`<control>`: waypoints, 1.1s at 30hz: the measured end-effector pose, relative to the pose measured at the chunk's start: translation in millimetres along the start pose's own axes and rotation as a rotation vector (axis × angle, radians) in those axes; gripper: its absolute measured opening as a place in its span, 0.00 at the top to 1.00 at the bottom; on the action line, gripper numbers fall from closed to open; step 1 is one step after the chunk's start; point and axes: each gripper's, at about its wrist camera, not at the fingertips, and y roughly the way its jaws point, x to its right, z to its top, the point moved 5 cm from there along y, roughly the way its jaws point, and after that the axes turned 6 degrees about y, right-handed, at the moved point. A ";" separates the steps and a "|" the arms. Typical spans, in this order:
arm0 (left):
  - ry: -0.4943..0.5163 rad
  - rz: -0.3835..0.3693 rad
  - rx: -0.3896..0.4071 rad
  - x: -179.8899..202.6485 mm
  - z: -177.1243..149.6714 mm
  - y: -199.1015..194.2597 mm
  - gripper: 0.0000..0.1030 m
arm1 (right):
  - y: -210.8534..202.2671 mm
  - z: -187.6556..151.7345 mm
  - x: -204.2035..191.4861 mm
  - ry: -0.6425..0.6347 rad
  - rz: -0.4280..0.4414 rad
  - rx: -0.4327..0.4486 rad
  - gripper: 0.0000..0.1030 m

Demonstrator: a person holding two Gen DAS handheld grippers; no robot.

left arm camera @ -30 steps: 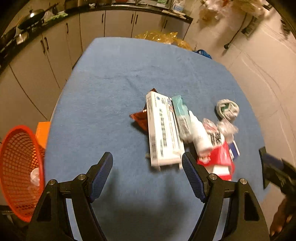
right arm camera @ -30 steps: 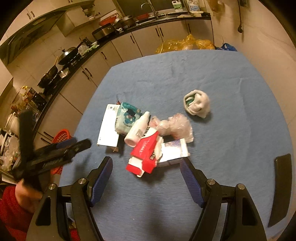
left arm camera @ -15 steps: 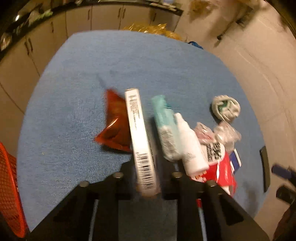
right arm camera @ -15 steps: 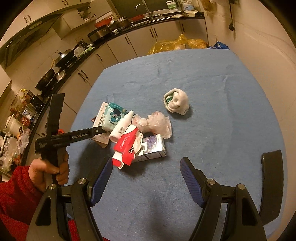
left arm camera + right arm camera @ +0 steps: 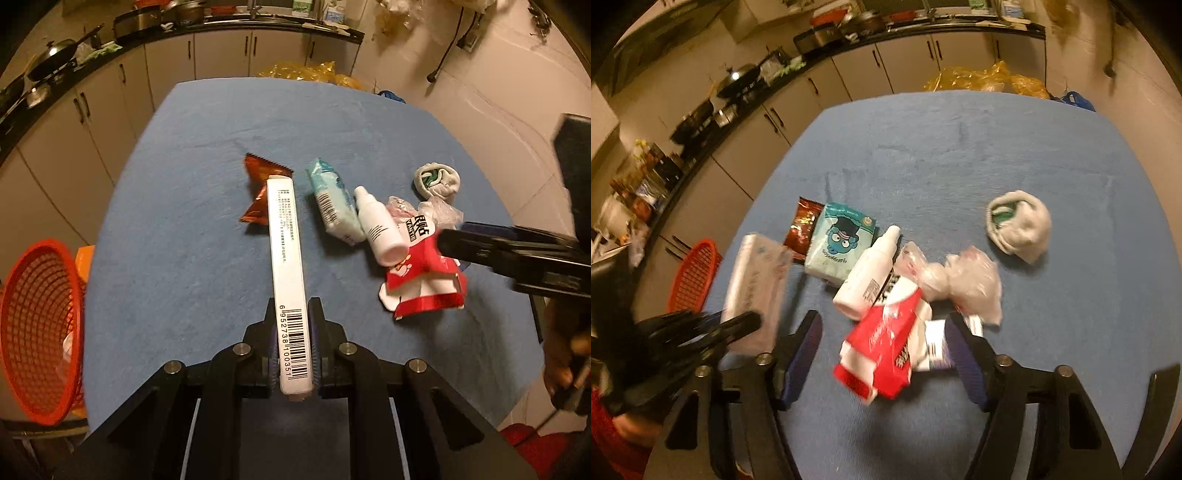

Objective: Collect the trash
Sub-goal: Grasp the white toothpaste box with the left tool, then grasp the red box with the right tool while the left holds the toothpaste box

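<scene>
Left wrist view: the left gripper (image 5: pixel 293 350) pinches a long white box (image 5: pixel 286 258) by its barcode end above the blue tabletop (image 5: pixel 184 221); the red basket (image 5: pixel 37 325) beside the table looks nearly empty.

Right wrist view: the right gripper (image 5: pixel 882 350), fingers spread and just closing, straddles a red carton (image 5: pixel 882 350). Bottle (image 5: pixel 866 277), tissue pack (image 5: pixel 838 240), snack wrapper (image 5: pixel 803 225) and sock (image 5: pixel 1019 225) remain.
</scene>
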 end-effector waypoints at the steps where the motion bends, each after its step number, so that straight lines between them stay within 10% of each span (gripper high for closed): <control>1: -0.002 0.004 0.002 -1.8 -1.2 -2.2 0.87 | 5.9 1.2 0.0 -0.012 -0.020 -0.011 0.32; 17: 0.033 0.013 0.027 3.2 -5.2 -19.4 0.87 | -3.1 -19.0 -17.6 -0.085 -0.035 0.004 0.96; 24: 0.055 -0.002 0.011 12.1 -9.2 -16.2 0.87 | -11.6 -37.0 -12.6 -0.029 0.013 -0.026 0.94; 28: 0.057 -0.001 0.004 13.9 -11.3 -13.2 0.87 | -19.7 -44.5 -8.2 -0.016 0.022 -0.004 0.45; 33: 0.058 0.007 0.012 12.6 -12.3 -14.6 0.87 | -15.5 -54.2 -1.0 0.013 0.026 -0.019 0.44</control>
